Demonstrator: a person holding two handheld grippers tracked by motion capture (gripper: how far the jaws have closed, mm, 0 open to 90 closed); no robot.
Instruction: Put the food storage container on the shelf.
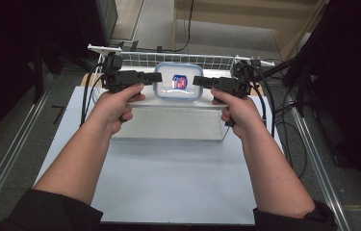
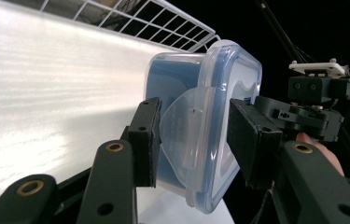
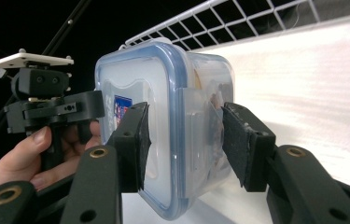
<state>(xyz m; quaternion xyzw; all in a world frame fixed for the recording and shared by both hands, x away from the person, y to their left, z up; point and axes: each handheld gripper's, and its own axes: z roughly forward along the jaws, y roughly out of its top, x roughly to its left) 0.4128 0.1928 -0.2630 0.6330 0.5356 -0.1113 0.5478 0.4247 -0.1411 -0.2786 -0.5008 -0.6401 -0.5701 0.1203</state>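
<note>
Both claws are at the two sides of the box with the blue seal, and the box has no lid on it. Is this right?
Not quite: the box has its lid on, with the side flaps down, as both gripper views show. The left claw and right claw are indeed at its two sides.

No text, brand, number or sign can be read. The one printed mark is a small label (image 1: pixel 179 81) in blue and red at the centre of the lid of the clear plastic container (image 1: pixel 164 89); in the high view its print is too small and glare-washed to make out. In the right gripper view the same label (image 3: pixel 122 108) lies at about 9 o'clock from the container's middle, partly hidden behind a black jaw, and shows as a blue patch with illegible marks. In the left gripper view a sliver of the label (image 2: pixel 248 100) shows.
</note>
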